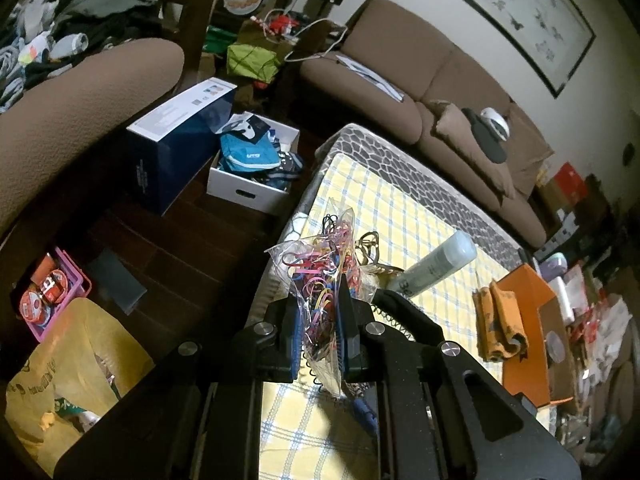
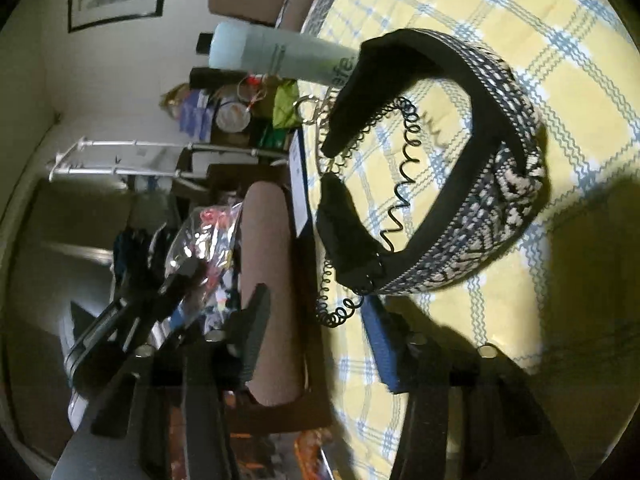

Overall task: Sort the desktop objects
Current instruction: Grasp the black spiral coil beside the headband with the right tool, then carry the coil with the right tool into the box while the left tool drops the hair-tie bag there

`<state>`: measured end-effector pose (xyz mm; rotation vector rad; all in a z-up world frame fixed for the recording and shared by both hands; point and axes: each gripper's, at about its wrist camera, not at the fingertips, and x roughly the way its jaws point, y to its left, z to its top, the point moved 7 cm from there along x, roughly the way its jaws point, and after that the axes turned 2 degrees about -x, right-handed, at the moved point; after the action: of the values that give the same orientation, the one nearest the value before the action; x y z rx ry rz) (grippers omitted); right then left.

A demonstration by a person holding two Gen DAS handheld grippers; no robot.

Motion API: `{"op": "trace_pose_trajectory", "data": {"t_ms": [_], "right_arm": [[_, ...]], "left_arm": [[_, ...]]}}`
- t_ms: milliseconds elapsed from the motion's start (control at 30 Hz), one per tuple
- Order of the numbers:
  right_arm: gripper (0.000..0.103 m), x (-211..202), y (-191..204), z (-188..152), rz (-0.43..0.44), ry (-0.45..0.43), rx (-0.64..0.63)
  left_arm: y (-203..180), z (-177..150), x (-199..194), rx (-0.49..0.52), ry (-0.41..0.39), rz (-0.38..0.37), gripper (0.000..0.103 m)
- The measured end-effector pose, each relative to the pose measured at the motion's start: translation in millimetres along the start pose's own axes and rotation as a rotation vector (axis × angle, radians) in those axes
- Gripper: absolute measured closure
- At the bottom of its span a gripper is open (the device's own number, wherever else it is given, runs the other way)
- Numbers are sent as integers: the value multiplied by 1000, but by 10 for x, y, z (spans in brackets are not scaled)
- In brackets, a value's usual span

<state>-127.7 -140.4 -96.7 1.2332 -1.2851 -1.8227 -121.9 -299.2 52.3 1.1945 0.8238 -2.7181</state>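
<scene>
left gripper (image 1: pixel 319 312) clamped on clear bag of hair ties (image 1: pixel 320 276), held above yellow checked cloth (image 1: pixel 400 208). right gripper (image 2: pixel 316 344) spread open, empty. patterned headband (image 2: pixel 480 216) lies on the cloth dead ahead of right fingers, its open ends nearest them; right is nearer.

A wide black-and-white patterned fabric headband (image 2: pixel 472 216) lies on the yellow-and-blue checked tablecloth (image 2: pixel 560 60), a thin black spiral coil (image 2: pixel 404 168) threading through it, ahead of the right gripper (image 2: pixel 320 344), whose 2 fingers stand apart.
</scene>
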Motion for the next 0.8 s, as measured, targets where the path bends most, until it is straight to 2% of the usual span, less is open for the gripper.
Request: {"op": "trace_pose_trajectory", "data": {"t_ms": [33,67,100,433,700,800], "right_arm": [[76,13,-4,8,0,-2,3],[87,17,-8,16,-6,-7,2],[90,12,-18,20,-9,-12,0],[94,-167,347,117,2,-23,-151],[95,-596,735,320,27,-70,-261],[95,-799,875,388,42,-82,-301]], "left_arm": [[0,-2,4,-1,1,-1,91],[1,-2,5,-2,2,-2,91],[2,-4,5,-3,2,-3,91],[-132,-35,-58,10,-15,-48,91],[-424,-164,-188,9,0,-172,91],[-652,-235,-229,53,10,-196,91]]}}
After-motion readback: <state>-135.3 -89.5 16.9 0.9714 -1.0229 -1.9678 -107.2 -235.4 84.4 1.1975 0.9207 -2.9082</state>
